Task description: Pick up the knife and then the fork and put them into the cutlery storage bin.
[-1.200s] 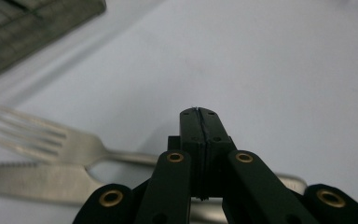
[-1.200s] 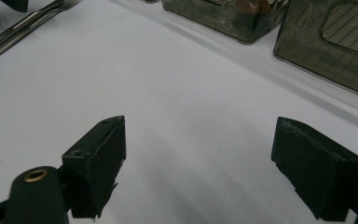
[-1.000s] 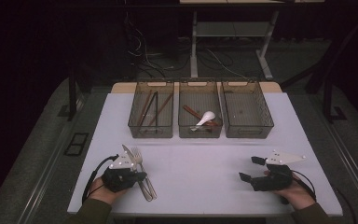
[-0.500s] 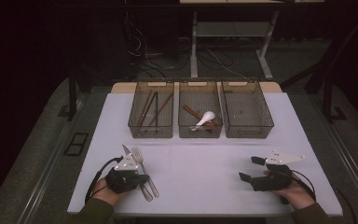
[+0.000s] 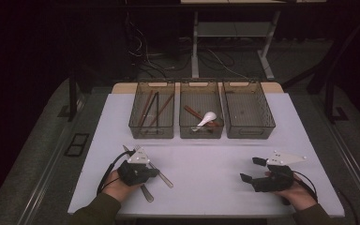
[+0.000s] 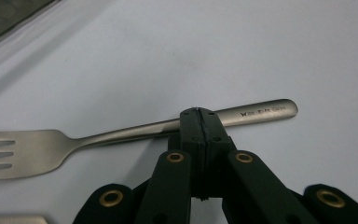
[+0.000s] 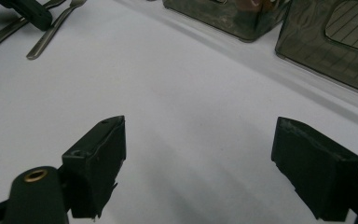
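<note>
Left gripper [image 6: 199, 116] pinched tight above a fork [image 6: 121, 135] handle, right gripper [image 7: 198, 163] spread wide over bare white table [image 5: 206, 159], three bins [image 5: 201, 112] beyond, dark room.

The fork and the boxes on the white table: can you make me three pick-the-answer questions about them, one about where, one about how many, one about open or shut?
1. Where does the silver metal fork lie?
A. on the white table
B. in the middle bin
C. on the floor

2. How many see-through smoky plastic bins stand in the row?
A. two
B. three
C. five

3. How are the jaws of the right gripper?
A. shut on a spoon
B. shut on nothing
C. open, nothing between them

Answers:
1. A, the left gripper view shows the fork flat on the table, with the left gripper at its handle.
2. B, the high view shows three bins side by side.
3. C, the right gripper view shows its two black jaws far apart over bare table.
</note>
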Tool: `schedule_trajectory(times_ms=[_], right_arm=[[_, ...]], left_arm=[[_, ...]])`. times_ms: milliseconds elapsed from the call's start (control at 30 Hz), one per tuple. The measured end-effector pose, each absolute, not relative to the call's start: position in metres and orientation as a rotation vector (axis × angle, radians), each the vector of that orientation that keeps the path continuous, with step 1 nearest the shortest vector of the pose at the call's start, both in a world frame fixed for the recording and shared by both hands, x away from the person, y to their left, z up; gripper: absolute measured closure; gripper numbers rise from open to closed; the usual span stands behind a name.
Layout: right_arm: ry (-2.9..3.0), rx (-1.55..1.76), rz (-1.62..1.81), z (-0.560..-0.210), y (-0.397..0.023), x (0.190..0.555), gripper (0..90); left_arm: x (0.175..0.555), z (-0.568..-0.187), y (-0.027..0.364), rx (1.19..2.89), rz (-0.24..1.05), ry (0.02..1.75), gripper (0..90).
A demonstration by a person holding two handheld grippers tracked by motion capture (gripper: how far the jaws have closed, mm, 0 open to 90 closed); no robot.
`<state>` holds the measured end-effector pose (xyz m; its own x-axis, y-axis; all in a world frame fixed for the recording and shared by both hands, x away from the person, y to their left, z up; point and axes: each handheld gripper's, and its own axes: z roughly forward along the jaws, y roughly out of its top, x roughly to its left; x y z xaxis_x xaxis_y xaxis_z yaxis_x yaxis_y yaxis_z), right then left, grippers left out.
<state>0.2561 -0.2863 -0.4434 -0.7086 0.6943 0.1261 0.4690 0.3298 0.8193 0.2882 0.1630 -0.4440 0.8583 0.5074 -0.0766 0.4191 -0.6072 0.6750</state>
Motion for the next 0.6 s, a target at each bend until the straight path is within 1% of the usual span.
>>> schedule_trajectory(times_ms=[133,200,300,467,600], right_arm=[[2.350,1.054,1.318,-0.444,-0.286,0.256,17.5],[2.349,1.052,1.320,-0.443,-0.286,0.256,17.5],[2.347,1.056,1.321,-0.444,-0.287,0.256,17.5],[2.352,1.048,1.320,-0.444,-0.286,0.256,17.5],[2.351,1.054,1.319,-0.444,-0.286,0.256,17.5]], left_arm=[[0.296,-0.444,0.155,2.313,0.149,0.646,89.1],[0.295,-0.444,0.151,2.309,0.125,0.640,89.1],[0.295,-0.444,0.143,2.315,0.124,0.610,89.1],[0.291,-0.443,0.127,2.309,0.070,0.569,89.0],[0.289,-0.443,0.112,2.326,0.071,0.513,89.0]])
